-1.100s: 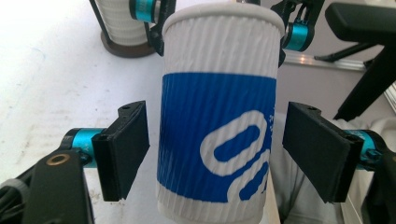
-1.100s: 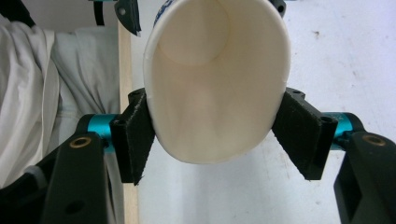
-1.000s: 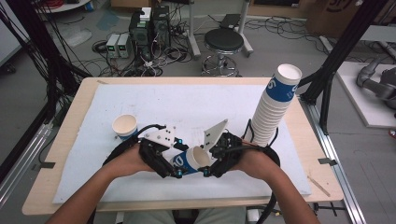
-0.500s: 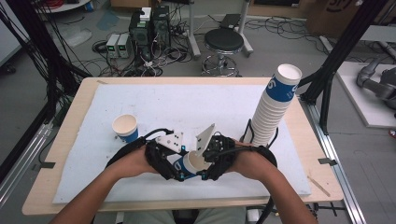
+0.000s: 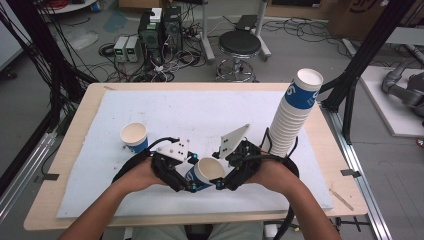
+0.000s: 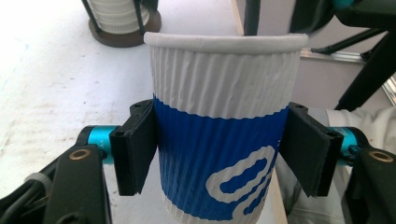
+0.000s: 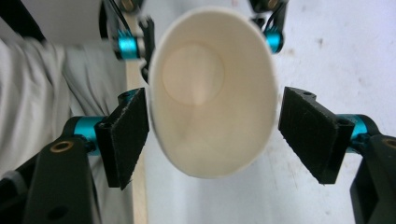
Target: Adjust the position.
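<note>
Cup [image 5: 205, 172] in blue and white ribbed paper hangs tilted above the bench's [image 5: 90, 100] near edge, its open mouth toward the right tongs [image 5: 220, 184]. The left tongs [image 5: 189, 186] pinch its blue band; their jaws have just eased slightly. The right tongs' jaws have just been opening and now stand spread beside the rim, no longer clamped as a second ago. The handover to the left looks complete. A second cup [image 5: 134, 137] stands at left; a tall stack [image 5: 295, 117] at right.
</note>
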Tool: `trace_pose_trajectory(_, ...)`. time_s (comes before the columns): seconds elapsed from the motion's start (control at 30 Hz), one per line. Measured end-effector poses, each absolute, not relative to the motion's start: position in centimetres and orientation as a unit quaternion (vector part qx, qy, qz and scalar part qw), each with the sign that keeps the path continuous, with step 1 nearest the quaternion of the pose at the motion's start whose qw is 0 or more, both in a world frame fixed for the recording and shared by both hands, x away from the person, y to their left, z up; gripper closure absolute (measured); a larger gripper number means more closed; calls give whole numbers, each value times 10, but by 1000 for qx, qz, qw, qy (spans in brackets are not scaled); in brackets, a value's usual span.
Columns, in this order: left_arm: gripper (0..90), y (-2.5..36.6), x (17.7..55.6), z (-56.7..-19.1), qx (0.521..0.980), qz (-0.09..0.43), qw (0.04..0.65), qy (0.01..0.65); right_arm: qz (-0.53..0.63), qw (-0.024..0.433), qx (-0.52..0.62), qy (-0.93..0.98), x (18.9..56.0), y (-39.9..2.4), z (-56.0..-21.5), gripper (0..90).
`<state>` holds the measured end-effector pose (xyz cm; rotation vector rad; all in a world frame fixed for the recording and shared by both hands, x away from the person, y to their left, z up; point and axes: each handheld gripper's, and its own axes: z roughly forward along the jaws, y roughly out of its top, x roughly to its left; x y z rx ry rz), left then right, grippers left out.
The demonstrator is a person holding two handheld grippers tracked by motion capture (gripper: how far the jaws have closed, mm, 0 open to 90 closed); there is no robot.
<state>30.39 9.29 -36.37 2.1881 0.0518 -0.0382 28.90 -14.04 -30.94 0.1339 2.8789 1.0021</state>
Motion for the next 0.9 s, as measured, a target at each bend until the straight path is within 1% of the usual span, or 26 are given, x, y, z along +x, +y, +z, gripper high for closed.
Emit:
trace_pose_trajectory(0.2,311,104,305,-371,867,0,496,46,412,47,87,906,288,-162,-302,218)
trace_pose_trajectory(0.33,306,112,307,-379,844,17,531,79,464,59,121,875,286,-180,-305,218)
trace_pose_trajectory(0.53,305,124,310,-389,816,37,567,108,498,88,169,846,283,-202,-320,217)
trace_pose_trajectory(0.7,305,133,311,-393,781,57,608,132,515,111,197,827,282,-214,-335,217)
trace_pose_trajectory(0.83,305,138,311,-395,761,77,630,137,512,116,234,819,279,-221,-350,218)
trace_pose_trajectory(0.9,304,139,311,-396,750,85,641,139,514,127,244,813,279,-224,-357,218)
